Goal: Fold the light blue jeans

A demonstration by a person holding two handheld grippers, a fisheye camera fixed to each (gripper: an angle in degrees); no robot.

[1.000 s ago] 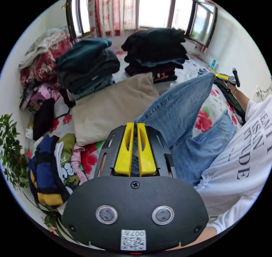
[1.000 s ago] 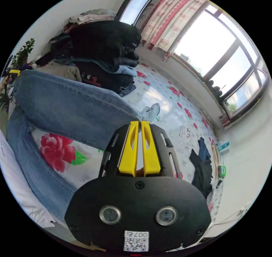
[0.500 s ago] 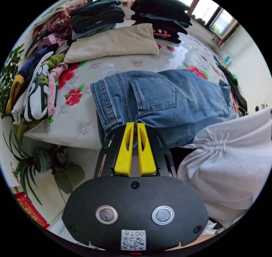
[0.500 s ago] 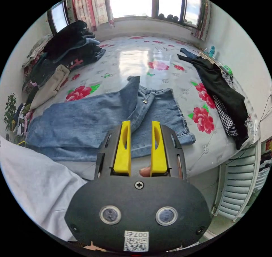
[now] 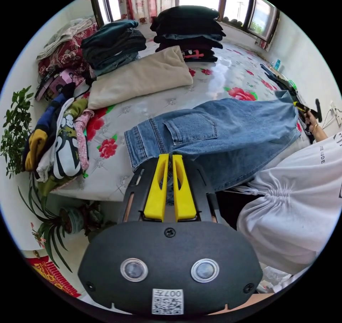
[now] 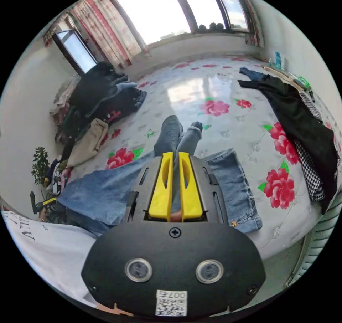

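Observation:
The light blue jeans (image 5: 221,123) lie stretched across the flowered bed, back pocket up, with the waistband toward me. My left gripper (image 5: 170,156) is shut on the waistband edge at the bed's near side. In the right gripper view the jeans (image 6: 103,191) run off to the left, and a bunch of leg fabric rises between the jaws of my right gripper (image 6: 175,153), which is shut on it. The right gripper (image 5: 302,107) also shows at the far right of the left gripper view, at the jeans' leg end. The left gripper (image 6: 48,202) appears small at the left edge.
Two stacks of dark folded clothes (image 5: 188,30) (image 5: 112,46) and a beige cloth (image 5: 142,75) sit at the back of the bed (image 6: 213,87). Colourful clothes (image 5: 60,137) pile at its left edge, by a plant (image 5: 14,130). A black garment (image 6: 302,123) lies right. The person's white shirt (image 5: 295,209) is close.
Half a second ago the right gripper stood open over the leg ends; now it is shut on them and lifts them. The left gripper kept its hold on the waistband.

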